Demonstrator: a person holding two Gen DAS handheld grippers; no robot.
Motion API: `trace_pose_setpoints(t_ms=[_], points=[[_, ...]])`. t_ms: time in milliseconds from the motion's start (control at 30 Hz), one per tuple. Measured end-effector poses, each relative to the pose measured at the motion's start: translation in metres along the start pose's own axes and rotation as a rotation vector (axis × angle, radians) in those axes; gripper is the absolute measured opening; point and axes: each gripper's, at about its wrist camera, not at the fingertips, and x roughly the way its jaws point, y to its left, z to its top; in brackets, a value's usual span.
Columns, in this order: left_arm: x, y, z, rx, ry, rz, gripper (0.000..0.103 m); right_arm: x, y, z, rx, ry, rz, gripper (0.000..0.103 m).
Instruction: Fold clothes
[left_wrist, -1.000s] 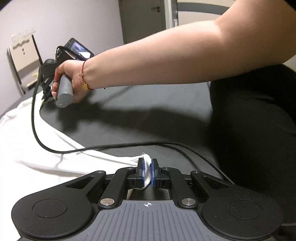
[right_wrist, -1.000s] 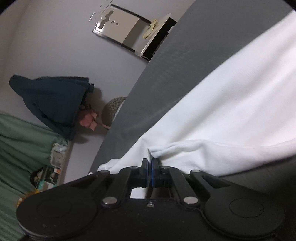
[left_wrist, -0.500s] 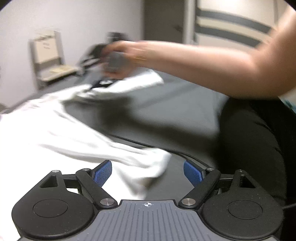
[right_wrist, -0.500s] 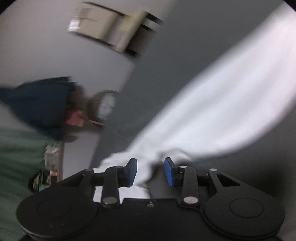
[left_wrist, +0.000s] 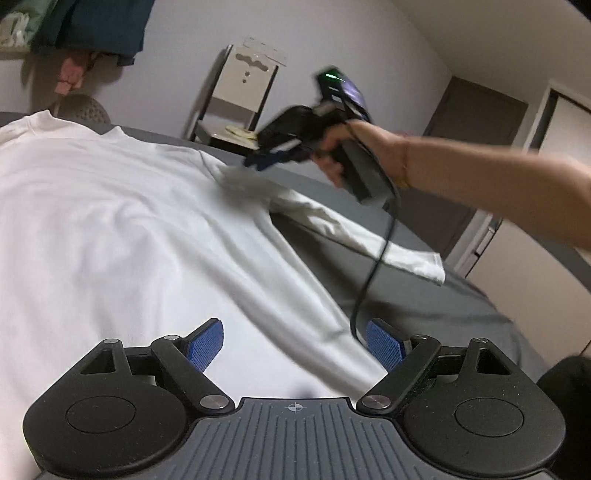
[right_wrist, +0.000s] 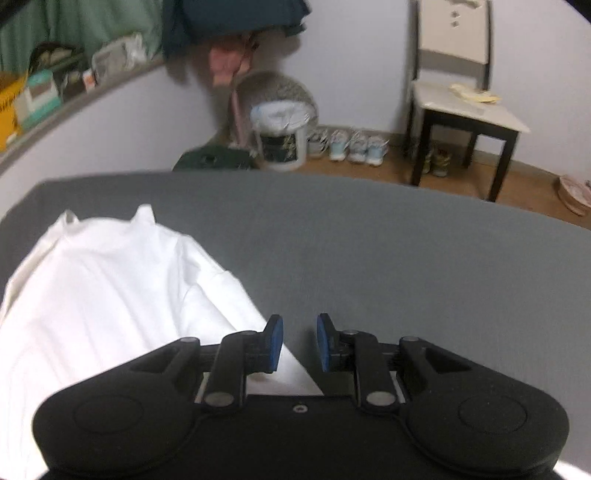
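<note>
Both tools gape empty: left tool (left_wrist: 293, 345), right tool (right_wrist: 298, 341). The limp, light white long-sleeved shirt (left_wrist: 122, 236) suits pinching at its sleeve cuff (left_wrist: 428, 264).

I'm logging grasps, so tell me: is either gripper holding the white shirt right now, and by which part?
Nothing is held. The left gripper and right gripper are both open above the white shirt.

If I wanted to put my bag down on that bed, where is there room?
The grey bed sheet lies bare beyond and to the right of the white shirt, toward the chair. Another bare strip lies between the shirt's body and its spread sleeve. The shirt's own side is crowded, with both tools above it.
</note>
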Motion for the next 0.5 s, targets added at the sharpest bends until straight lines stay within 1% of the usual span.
trace_pose_setpoints(t_ms=[67,200,233,300,333,367,433,500], points=[[0.003,-0.001,-0.006,0.011,0.010,-0.014,0.085,0.006,0.003,-0.005,-0.020,0.007,0.020,0.020],[-0.003,0.004,-0.009,-0.033,0.000,-0.048,0.085,0.009,0.006,-0.021,-0.061,0.019,0.078,0.021],[-0.005,0.005,-0.010,-0.044,-0.003,-0.056,0.086,0.009,0.010,-0.025,-0.079,0.013,0.084,0.022],[-0.005,0.008,-0.009,-0.049,-0.007,-0.060,0.086,0.012,0.017,-0.023,-0.123,-0.004,0.102,0.022],[-0.006,0.007,-0.009,-0.046,-0.007,-0.059,0.086,0.013,0.020,-0.022,-0.148,-0.008,0.118,0.013],[-0.006,0.006,-0.009,-0.043,-0.007,-0.057,0.086,0.013,0.024,-0.022,-0.172,-0.014,0.109,0.004],[-0.006,0.005,-0.009,-0.038,-0.007,-0.054,0.086,0.010,0.031,-0.021,-0.223,-0.037,0.049,0.003],[-0.006,0.005,-0.009,-0.041,-0.010,-0.055,0.086,0.003,0.035,-0.017,-0.253,-0.107,-0.045,0.003]])
